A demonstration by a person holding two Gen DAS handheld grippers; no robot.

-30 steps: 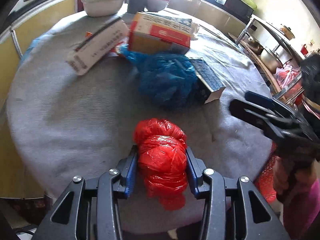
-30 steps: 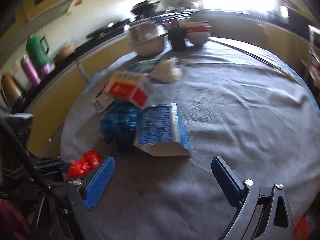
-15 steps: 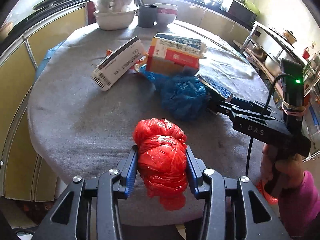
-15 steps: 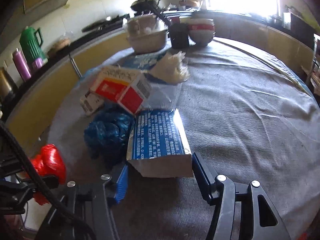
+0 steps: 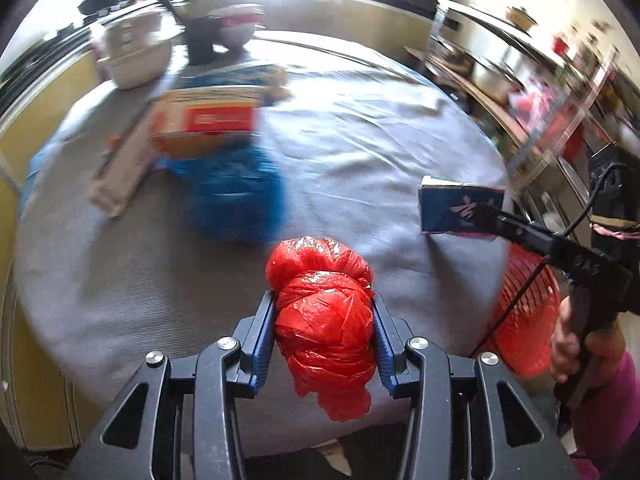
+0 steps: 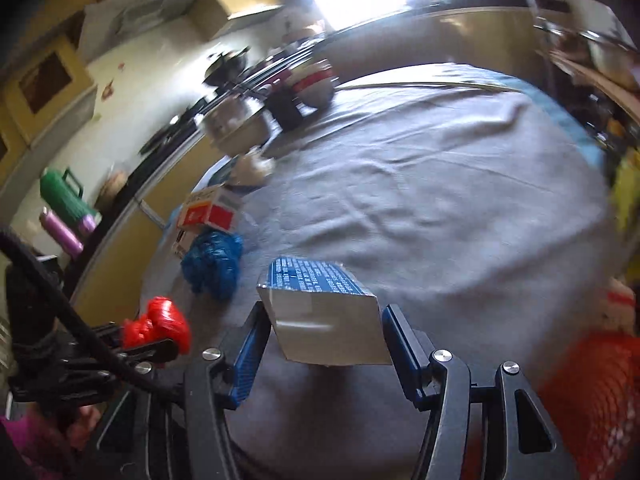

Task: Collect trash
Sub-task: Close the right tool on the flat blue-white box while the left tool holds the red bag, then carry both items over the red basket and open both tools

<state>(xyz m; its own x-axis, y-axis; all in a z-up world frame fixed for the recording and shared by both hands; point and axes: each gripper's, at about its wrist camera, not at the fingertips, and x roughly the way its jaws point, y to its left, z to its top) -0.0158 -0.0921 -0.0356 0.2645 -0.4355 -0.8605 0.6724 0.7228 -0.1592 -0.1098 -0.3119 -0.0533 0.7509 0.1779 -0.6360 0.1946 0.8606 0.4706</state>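
Trash was held by both grippers. Left gripper (image 5: 324,340) was clamped on a crumpled red bag (image 5: 324,320), blue pads pressing both sides, above the near edge of the round table (image 5: 360,140). Right gripper (image 6: 324,344) pinched a blue box (image 6: 324,312), which looked lifted clear of the grey cloth. A red mesh basket (image 5: 528,320) sat just past the table edge, below the right gripper. On the table, well apart from both grippers: a blue bag (image 5: 236,196) touching a red-and-orange box (image 5: 204,124); bowls (image 5: 136,60) at the far edge. Left view was motion-blurred.
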